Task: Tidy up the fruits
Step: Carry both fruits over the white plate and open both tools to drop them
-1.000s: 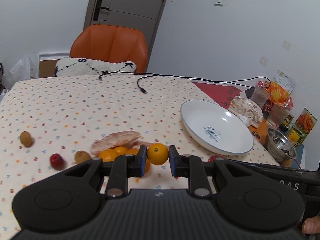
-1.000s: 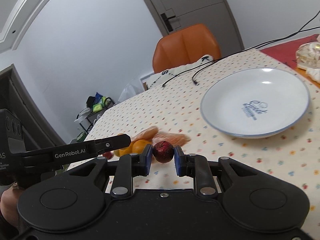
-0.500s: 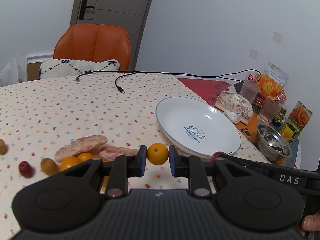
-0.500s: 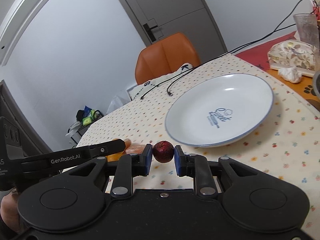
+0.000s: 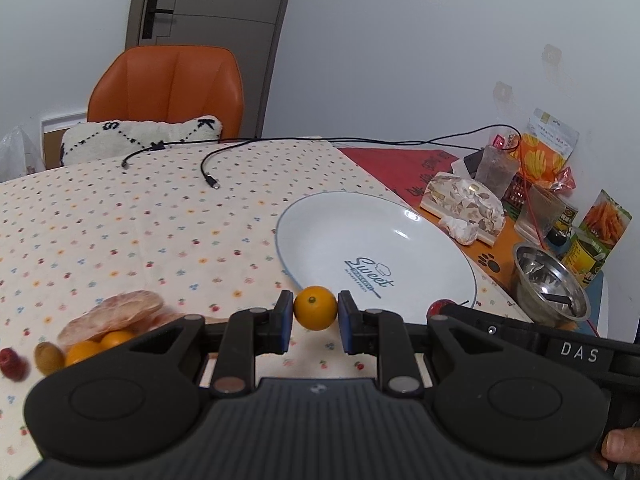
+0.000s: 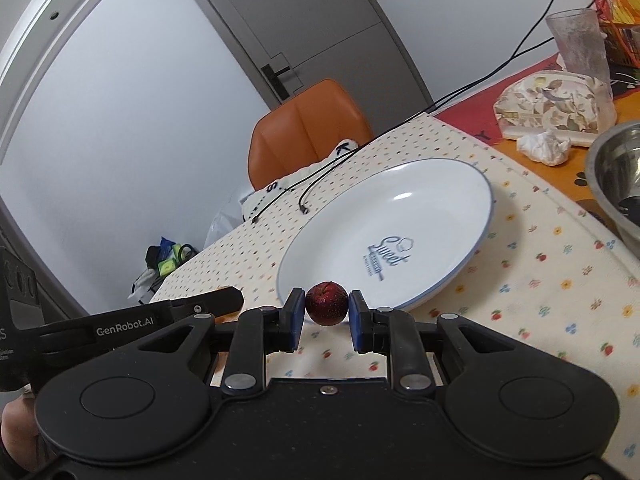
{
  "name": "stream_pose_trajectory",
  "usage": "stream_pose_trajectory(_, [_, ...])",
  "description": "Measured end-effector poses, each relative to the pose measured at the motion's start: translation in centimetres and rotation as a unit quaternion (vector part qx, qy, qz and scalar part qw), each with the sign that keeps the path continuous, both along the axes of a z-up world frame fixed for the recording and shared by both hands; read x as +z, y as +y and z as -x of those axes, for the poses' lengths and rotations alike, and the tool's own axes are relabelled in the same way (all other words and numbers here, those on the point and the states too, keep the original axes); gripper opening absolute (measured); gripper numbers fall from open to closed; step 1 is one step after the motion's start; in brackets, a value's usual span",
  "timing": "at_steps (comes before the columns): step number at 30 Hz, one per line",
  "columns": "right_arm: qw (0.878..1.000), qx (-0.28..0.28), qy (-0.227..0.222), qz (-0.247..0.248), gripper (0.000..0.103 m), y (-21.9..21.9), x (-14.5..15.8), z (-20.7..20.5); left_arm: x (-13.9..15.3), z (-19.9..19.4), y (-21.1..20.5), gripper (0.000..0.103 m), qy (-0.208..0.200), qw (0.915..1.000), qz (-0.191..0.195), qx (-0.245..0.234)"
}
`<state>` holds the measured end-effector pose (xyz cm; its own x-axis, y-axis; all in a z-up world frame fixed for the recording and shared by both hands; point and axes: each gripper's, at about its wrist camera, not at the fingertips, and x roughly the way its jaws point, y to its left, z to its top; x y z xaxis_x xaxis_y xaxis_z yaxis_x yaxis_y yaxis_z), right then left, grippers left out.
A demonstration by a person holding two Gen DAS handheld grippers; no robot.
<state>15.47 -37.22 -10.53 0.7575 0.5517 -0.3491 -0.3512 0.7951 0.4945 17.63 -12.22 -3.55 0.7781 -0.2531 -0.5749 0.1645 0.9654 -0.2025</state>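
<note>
The table under its cream cloth dotted with small flowers and cherries (image 5: 120, 216) carries everything, and on it the wide white shallow plate with a thin blue rim and the word "Sweet" printed inside (image 5: 400, 240) lies bare: no fruit is in it yet, so as I judge it the sorting has barely begun. Off to my left a loose cluster waits on the cloth: pale pink flat pieces I cannot identify (image 5: 116, 314), two small oranges (image 5: 96, 346) tucked against them, a brownish-green oval fruit (image 5: 49, 358) and a dark red one (image 5: 11, 364) at the frame's edge. My left gripper (image 5: 315, 320) is closed on a small round orange fruit (image 5: 315, 307), held in the air just short of the plate's near rim. My right gripper (image 6: 327, 316) pinches a small dark red speckled fruit (image 6: 327, 303), likewise near that rim. Both need setting down inside the plate, then the cluster is left to fetch
</note>
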Motion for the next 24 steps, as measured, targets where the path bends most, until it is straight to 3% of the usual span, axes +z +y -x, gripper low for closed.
stream_pose_trajectory(16, [1.000,-0.007,0.010,-0.017,0.023,-1.4,-1.1,-3.0,-0.7,-3.7,-3.3,0.022,0.017,0.9996,-0.019,-0.011])
stream_pose_trajectory(24, [0.999,-0.019,0.008,-0.029,0.031,-1.4,-1.0,-3.0,-0.3,-3.6,-3.6,0.027,0.011,0.9994,-0.032,-0.011])
